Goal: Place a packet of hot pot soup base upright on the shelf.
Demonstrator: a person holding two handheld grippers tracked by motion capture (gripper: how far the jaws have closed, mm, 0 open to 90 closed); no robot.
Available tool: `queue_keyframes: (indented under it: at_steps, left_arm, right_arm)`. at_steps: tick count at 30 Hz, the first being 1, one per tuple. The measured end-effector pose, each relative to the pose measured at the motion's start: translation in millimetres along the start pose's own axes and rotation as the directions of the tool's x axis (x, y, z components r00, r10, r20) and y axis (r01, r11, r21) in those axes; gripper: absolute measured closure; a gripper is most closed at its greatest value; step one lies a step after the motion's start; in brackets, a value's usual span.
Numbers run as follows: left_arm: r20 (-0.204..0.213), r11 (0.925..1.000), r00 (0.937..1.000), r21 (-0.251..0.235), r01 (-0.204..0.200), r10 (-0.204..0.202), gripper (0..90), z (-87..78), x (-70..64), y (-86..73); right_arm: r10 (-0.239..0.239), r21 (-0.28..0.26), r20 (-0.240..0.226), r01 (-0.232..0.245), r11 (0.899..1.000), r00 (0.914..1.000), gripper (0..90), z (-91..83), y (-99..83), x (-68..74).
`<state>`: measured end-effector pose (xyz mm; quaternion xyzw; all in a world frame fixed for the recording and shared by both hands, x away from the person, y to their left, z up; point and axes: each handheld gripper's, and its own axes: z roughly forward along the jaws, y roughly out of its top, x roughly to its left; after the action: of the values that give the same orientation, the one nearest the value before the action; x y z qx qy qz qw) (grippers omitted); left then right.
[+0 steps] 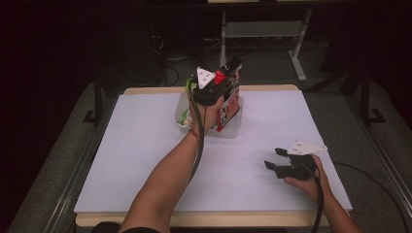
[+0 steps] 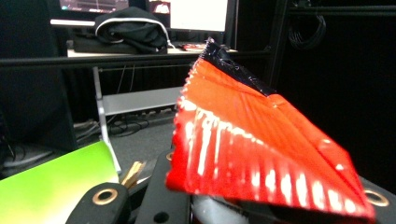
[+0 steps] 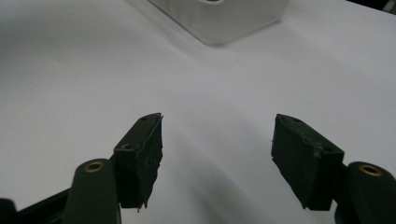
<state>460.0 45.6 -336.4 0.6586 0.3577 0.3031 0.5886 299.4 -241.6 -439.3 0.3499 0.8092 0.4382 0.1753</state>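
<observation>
My left gripper (image 1: 232,68) is raised over a white bin (image 1: 234,131) at the far middle of the table. It is shut on the top of a red snack packet (image 1: 233,103), which hangs down into the bin. In the left gripper view the shiny red packet (image 2: 243,140) rises right in front of the jaws and hides the grip point. A green packet (image 1: 184,116) leans in the bin's left side, also visible low left (image 2: 51,182). My right gripper (image 1: 273,159) rests on the table at the right, open with nothing between its fingers (image 3: 140,154).
A white sheet (image 1: 145,145) covers the tabletop. The corner of the white bin (image 3: 224,18) lies ahead of the right gripper. Beyond the table stand a desk frame (image 1: 262,34), cables and dark floor.
</observation>
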Motion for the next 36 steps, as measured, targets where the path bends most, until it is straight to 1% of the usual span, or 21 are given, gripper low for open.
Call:
queue_keyframes:
  at_steps: [1, 5, 7, 8, 11, 14, 15, 19, 20, 21, 22, 23, 24, 25, 26, 27, 28, 31, 33, 35, 36]
  left_arm:
    - [-0.002, 0.9999, 0.9999, 0.000, -0.011, 0.011, 78.0, 0.3, -1.5, -0.5]
    - [0.029, 0.9995, 0.9991, 0.010, -0.031, 0.031, 77.9, 2.2, -3.6, -6.5]
    - [0.052, 0.9999, 0.9986, 0.010, -0.013, 0.012, 77.8, 2.5, -2.8, -8.2]
    - [0.057, 0.9999, 0.9983, 0.008, -0.013, 0.012, 77.7, 2.5, -3.4, -8.9]
    - [0.075, 0.9993, 0.9965, 0.005, -0.037, 0.036, 77.7, 1.5, -5.9, -12.0]
    - [0.091, 0.9999, 0.9957, -0.006, -0.016, 0.016, 77.9, 0.3, -5.4, -15.1]
    - [0.097, 0.9998, 0.9951, -0.003, -0.020, 0.020, 78.0, 0.3, -5.1, -15.9]
    - [0.108, 0.9994, 0.9937, 0.011, -0.033, 0.031, 78.2, -0.1, -2.1, -19.9]
    - [0.101, 0.9993, 0.9943, 0.019, -0.034, 0.032, 78.4, -0.3, -0.7, -21.0]
    - [0.102, 0.9992, 0.9945, 0.031, -0.026, 0.023, 78.5, -0.3, 1.8, -23.6]
    - [0.103, 0.9974, 0.9942, 0.063, -0.036, 0.029, 78.6, 0.8, 3.6, -28.1]
    - [0.080, 0.9955, 0.9949, 0.068, -0.066, 0.060, 78.7, 0.1, 4.1, -34.9]
    - [0.080, 0.9974, 0.9958, 0.054, -0.048, 0.043, 78.8, -2.8, 7.0, -38.5]
    - [0.090, 0.9987, 0.9960, 0.051, -0.005, 0.000, 78.8, -4.4, 9.8, -39.6]
    - [0.093, 0.9984, 0.9957, 0.055, -0.013, 0.008, 78.6, -5.2, 10.6, -39.2]
    - [0.091, 0.9975, 0.9953, 0.060, -0.039, 0.033, 78.3, -5.6, 9.4, -38.5]
    - [0.093, 0.9968, 0.9948, 0.064, -0.048, 0.042, 78.1, -5.9, 8.6, -38.1]
    - [0.092, 0.9960, 0.9944, 0.069, -0.057, 0.051, 77.5, -6.2, 8.3, -38.1]
    - [0.100, 0.9960, 0.9936, 0.066, -0.059, 0.052, 77.0, -5.9, 8.6, -38.6]
    - [0.100, 0.9954, 0.9935, 0.073, -0.062, 0.055, 76.2, -6.5, 8.9, -39.0]
    - [0.107, 0.9946, 0.9926, 0.079, -0.067, 0.058, 75.5, -6.4, 9.4, -39.2]
  right_arm:
    - [-0.001, 0.001, 0.000, 0.001, 1.000, 1.0000, 32.9, 0.3, 0.0, -0.2]
    - [-0.008, 0.005, -0.002, 0.008, 1.000, 1.0000, 32.8, 1.0, 0.1, 1.0]
    - [-0.009, 0.002, -0.005, 0.009, 1.000, 1.0000, 32.8, 0.5, 0.3, 2.1]
    - [-0.013, -0.001, -0.005, 0.013, 1.000, 0.9999, 32.8, 0.4, 0.4, 2.3]
    - [-0.018, 0.001, -0.005, 0.018, 1.000, 0.9998, 32.8, -0.4, 0.4, 2.6]
    - [-0.011, 0.001, -0.006, 0.011, 1.000, 0.9999, 32.9, -0.4, -0.5, 1.9]
    - [-0.008, 0.004, -0.006, 0.008, 1.000, 0.9999, 32.9, -0.1, -0.7, 2.1]
    - [-0.016, 0.013, -0.012, 0.016, 1.000, 0.9998, 32.9, 1.3, -0.8, 3.4]
    - [-0.019, 0.014, -0.015, 0.019, 1.000, 0.9997, 32.8, 2.0, -0.8, 3.9]
    - [-0.020, 0.016, -0.017, 0.020, 1.000, 0.9997, 32.8, 2.4, -1.0, 4.3]
    - [-0.020, 0.020, -0.015, 0.020, 1.000, 0.9997, 32.8, 2.7, -1.0, 4.8]
    - [-0.022, 0.021, -0.014, 0.022, 1.000, 0.9997, 32.8, 2.9, -1.0, 5.0]
    - [-0.020, 0.022, -0.018, 0.021, 1.000, 0.9996, 32.8, 2.9, -1.1, 5.2]
    - [-0.022, 0.020, -0.017, 0.023, 1.000, 0.9996, 32.8, 2.8, -1.1, 5.2]
    - [-0.026, 0.019, -0.014, 0.026, 0.999, 0.9996, 32.8, 2.6, -1.0, 5.2]
    - [-0.024, 0.019, -0.014, 0.025, 1.000, 0.9996, 32.8, 2.8, -1.0, 5.0]
    - [-0.023, 0.020, -0.013, 0.023, 1.000, 0.9997, 32.7, 3.3, -1.0, 4.4]
    - [-0.027, 0.023, -0.013, 0.027, 0.999, 0.9996, 32.7, 4.3, -0.4, 4.3]
    - [-0.032, 0.022, -0.014, 0.033, 0.999, 0.9994, 32.7, 4.3, 0.2, 4.7]
    - [-0.032, 0.024, -0.012, 0.032, 0.999, 0.9994, 32.8, 4.4, 0.0, 4.4]
    - [-0.030, 0.025, -0.010, 0.030, 0.999, 0.9995, 32.8, 4.3, -0.2, 4.2]
